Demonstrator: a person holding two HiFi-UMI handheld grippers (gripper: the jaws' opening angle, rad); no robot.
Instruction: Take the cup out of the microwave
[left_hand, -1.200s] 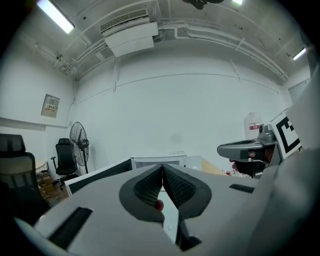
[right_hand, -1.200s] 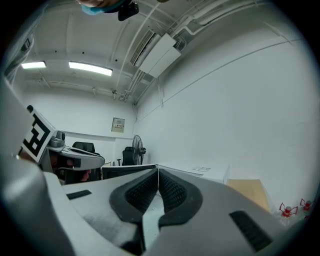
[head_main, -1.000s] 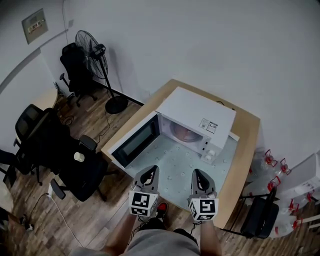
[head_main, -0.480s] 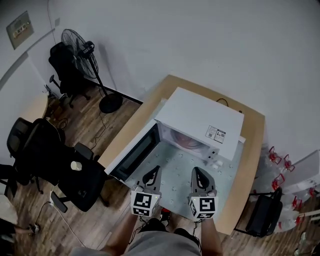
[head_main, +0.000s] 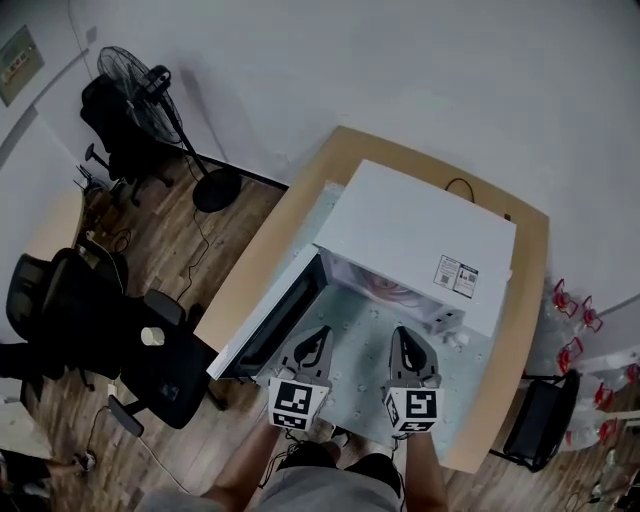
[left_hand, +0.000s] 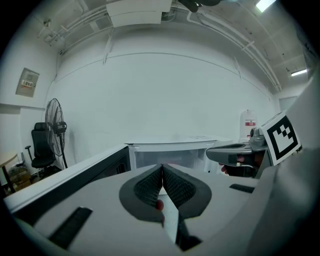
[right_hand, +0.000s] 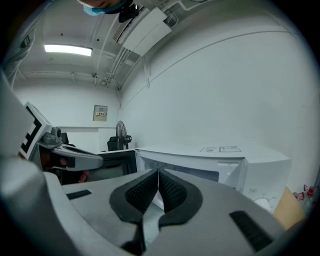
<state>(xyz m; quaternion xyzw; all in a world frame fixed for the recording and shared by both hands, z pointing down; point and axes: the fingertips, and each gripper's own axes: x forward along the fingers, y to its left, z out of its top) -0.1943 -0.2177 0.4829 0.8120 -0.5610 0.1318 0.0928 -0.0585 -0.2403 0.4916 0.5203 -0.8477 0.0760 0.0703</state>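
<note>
A white microwave (head_main: 420, 240) stands on a wooden table (head_main: 520, 330), its door (head_main: 270, 315) swung open to the left. Inside the cavity shows a pinkish round thing (head_main: 385, 288); I cannot tell its form, and the microwave's top hides most of it. My left gripper (head_main: 318, 336) is shut and empty, in front of the opening near the door. My right gripper (head_main: 403, 336) is shut and empty too, beside it, in front of the control panel side. The left gripper view has the shut left gripper (left_hand: 162, 167) facing the cavity (left_hand: 170, 155). The right gripper (right_hand: 158, 172) faces the microwave (right_hand: 210, 160).
A pale mat (head_main: 350, 365) lies on the table under the grippers. A floor fan (head_main: 150, 85) and black office chairs (head_main: 90, 310) stand to the left on the wood floor. Another black chair (head_main: 540, 425) and red-capped bottles (head_main: 570, 320) are at the right. A cable (head_main: 462, 187) runs behind the microwave.
Both grippers have moved forward and lower, closer to the open microwave. They stay shut. The door stands as before.
</note>
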